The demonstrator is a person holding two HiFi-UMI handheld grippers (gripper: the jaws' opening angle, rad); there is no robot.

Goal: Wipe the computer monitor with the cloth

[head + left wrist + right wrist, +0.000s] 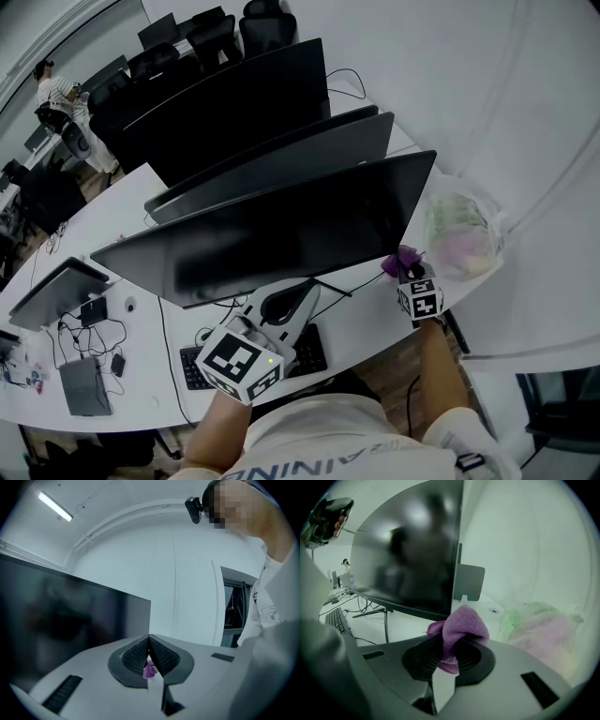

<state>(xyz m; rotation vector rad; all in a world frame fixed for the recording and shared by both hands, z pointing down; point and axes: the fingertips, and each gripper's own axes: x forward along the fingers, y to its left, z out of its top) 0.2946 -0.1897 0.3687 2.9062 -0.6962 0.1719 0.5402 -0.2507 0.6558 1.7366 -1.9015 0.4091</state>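
Observation:
The nearest computer monitor (281,234) stands dark on the white desk (366,309), its screen facing me. A purple cloth (401,262) is bunched by the monitor's lower right corner, with my right gripper (410,274) shut on it. In the right gripper view the cloth (461,623) bulges out of the closed right gripper (450,641), just in front of the screen's (408,550) bottom edge. My left gripper (305,291) is under the monitor's middle and points right. In its own view the left gripper (149,641) has its jaws pressed together with nothing held, and the screen (70,616) lies to its left.
Two more monitors (281,159) stand behind the near one. A clear plastic bag (459,234) of green and pink cloths lies at the desk's right end. A keyboard (309,349) sits under my left gripper. Cables, a laptop (52,291) and small devices lie left. A person (58,92) stands far back.

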